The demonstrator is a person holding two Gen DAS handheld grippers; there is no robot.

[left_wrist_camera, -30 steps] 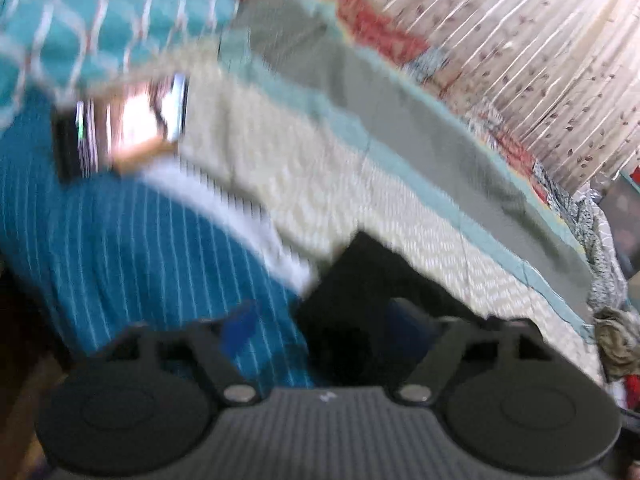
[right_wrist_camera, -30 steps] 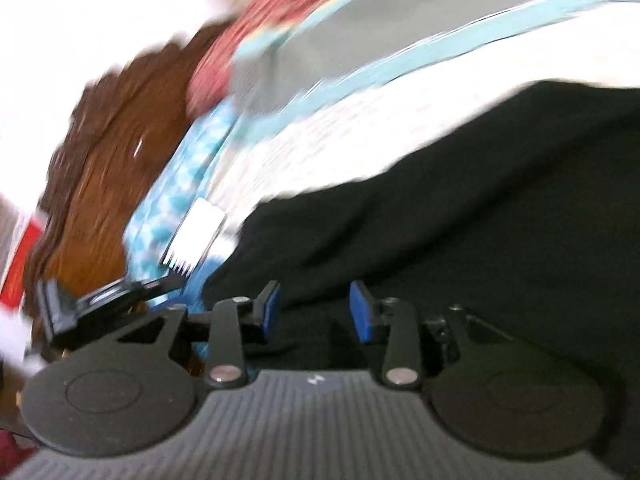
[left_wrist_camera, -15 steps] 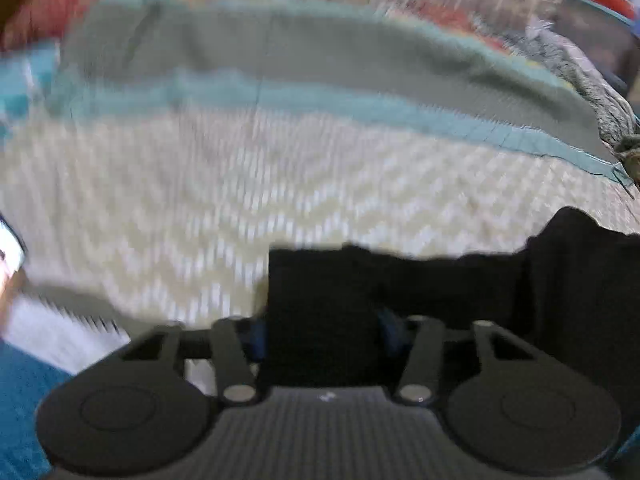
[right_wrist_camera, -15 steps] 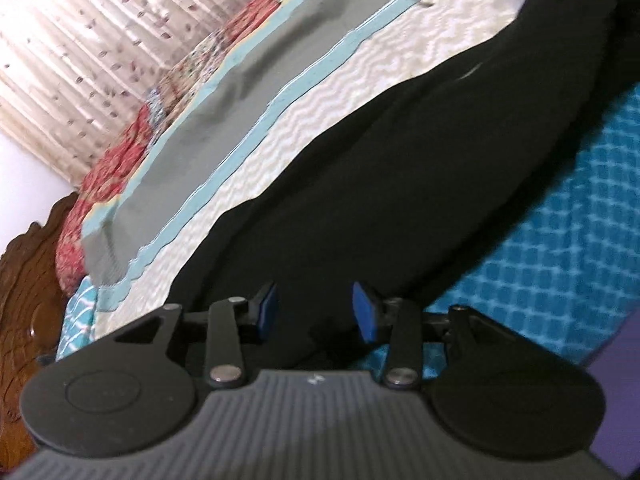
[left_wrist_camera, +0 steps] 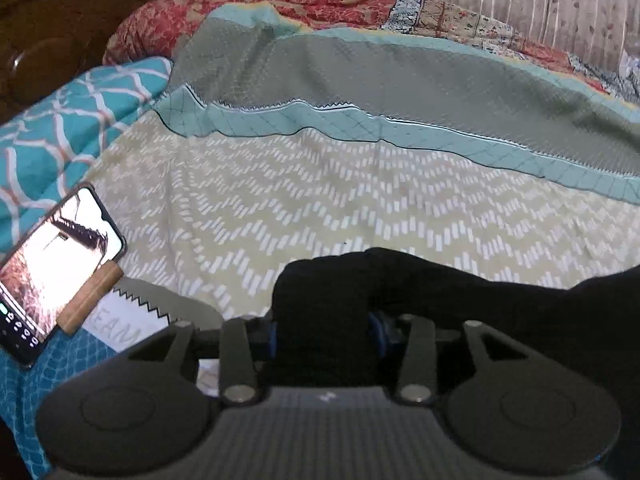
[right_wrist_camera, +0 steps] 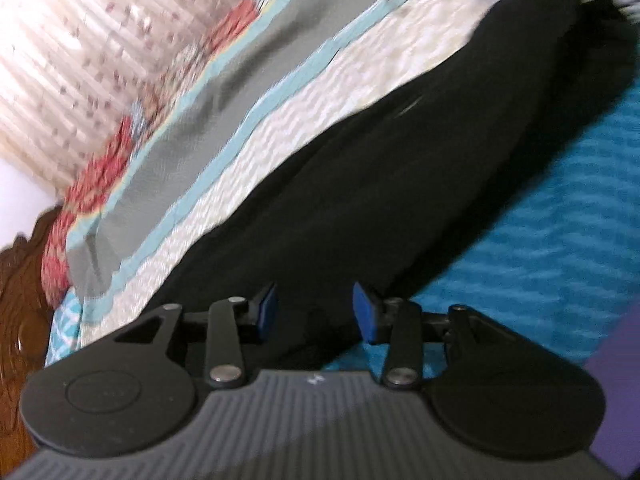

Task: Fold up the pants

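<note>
Black pants (left_wrist_camera: 500, 312) lie lengthwise on bed (left_wrist_camera: 320, 200). Left tool (left_wrist_camera: 323, 332) clamps a bunched pant end btwn pads; right tool (right_wrist_camera: 315, 312) narrow, fabric btwn pads, grip unclear.

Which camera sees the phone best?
The left wrist view. The phone shows there with its screen lit, propped in a wooden holder at the left edge, beside the cream blanket. The right wrist view shows no phone, only the black pants stretched across the bed.
</note>
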